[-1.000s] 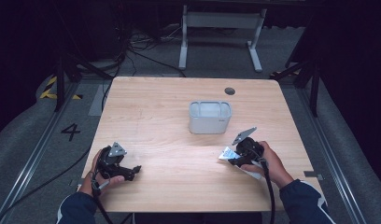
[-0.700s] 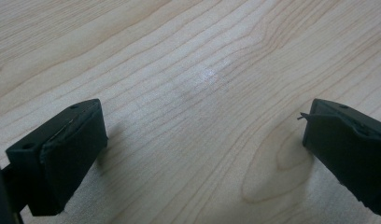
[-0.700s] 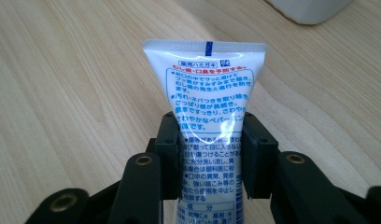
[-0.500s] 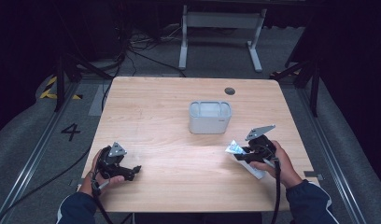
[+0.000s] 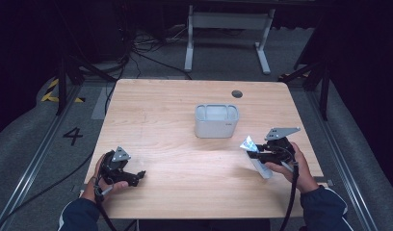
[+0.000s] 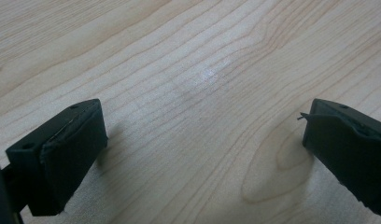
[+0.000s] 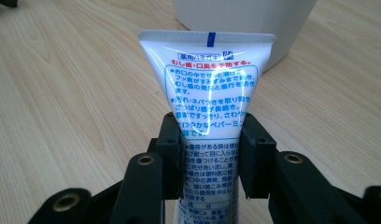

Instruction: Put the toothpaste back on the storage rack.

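— Where's the tube?

— My right hand-held gripper (image 5: 256,150) is clamped on the white tube (image 7: 211,93), lifted off the desk (image 5: 175,120) near its right edge, crimped end toward the grey bin (image 5: 216,120).

— Room to move?

— Bare wood between tube and bin. My left hand-held gripper (image 5: 132,177) rests by the near-left corner, jaws spread wide, holding nothing.

A lab: floor rails (image 5: 26,166), loose cables (image 5: 137,48), dark surroundings.
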Demonstrator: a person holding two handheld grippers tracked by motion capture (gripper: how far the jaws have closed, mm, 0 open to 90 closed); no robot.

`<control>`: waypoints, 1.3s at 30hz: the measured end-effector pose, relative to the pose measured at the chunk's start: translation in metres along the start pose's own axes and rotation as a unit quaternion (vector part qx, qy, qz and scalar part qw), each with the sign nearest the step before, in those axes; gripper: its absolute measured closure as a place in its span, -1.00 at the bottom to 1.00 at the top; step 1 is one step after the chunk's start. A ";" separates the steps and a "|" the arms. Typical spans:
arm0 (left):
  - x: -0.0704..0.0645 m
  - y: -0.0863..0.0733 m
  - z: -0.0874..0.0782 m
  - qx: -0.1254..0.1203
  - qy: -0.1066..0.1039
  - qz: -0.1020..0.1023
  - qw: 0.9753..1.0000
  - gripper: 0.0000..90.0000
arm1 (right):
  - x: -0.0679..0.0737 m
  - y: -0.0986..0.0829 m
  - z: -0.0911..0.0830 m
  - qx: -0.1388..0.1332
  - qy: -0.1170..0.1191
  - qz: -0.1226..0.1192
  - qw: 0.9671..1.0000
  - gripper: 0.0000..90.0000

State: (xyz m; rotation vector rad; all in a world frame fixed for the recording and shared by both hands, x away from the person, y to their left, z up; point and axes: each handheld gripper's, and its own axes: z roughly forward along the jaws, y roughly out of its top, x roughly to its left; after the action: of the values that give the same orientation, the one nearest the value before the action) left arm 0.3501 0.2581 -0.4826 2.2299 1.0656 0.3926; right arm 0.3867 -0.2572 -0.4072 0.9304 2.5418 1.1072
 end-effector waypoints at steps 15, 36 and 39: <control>0.000 0.000 0.000 0.000 0.000 0.000 1.000 -1.00 | 0.007 0.013 0.000 -0.054 -0.007 -0.007 0.998 0.49; 0.000 0.000 0.000 0.000 0.000 -0.001 1.000 -1.00 | 0.012 0.032 -0.007 -0.110 -0.009 -0.014 0.994 0.49; 0.000 0.000 0.000 0.000 0.000 -0.001 1.000 -1.00 | 0.013 0.036 -0.008 -0.117 -0.013 -0.014 0.993 0.49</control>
State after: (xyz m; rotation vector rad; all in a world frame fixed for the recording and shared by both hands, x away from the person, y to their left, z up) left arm 0.3499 0.2579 -0.4827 2.2280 1.0674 0.3921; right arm 0.3902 -0.2353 -0.3748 0.8398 2.3330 1.3384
